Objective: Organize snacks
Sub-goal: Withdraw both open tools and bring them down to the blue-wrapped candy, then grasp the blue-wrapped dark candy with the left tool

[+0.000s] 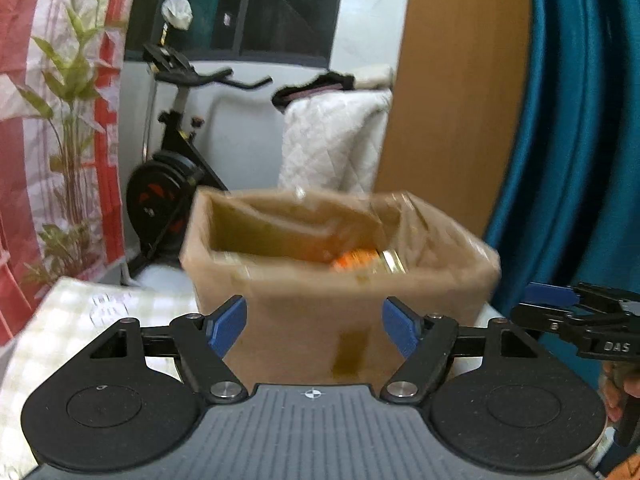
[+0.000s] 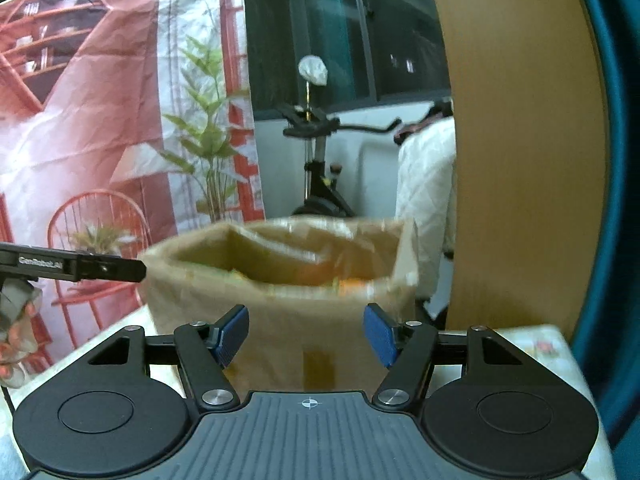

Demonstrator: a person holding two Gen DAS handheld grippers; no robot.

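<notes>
Snacks [image 1: 362, 258] lie inside an open brown box [image 1: 320, 312] on the desk [image 1: 80, 320]; only an orange packet and a shiny round rim show over the near wall, and blur hides what they are. The box stands near the desk's far edge, its flaps up, a darker stain low on its front wall.

The left gripper [image 1: 314, 326] points at the front wall, its blue fingers [image 1: 228, 326] spread apart with nothing between them. The right gripper [image 2: 306, 334] faces the same wall from just beside it, its fingers [image 2: 380, 336] also apart and holding nothing. Whether either pair touches the box cannot be told through the blur. Each gripper shows at the edge of the other's view, with part of a hand [image 2: 16, 332] behind it.

Behind the box stand an exercise bike [image 1: 176, 168], a white quilted cover [image 1: 336, 136], a wooden panel [image 1: 460, 100] and a teal curtain [image 1: 580, 140].
</notes>
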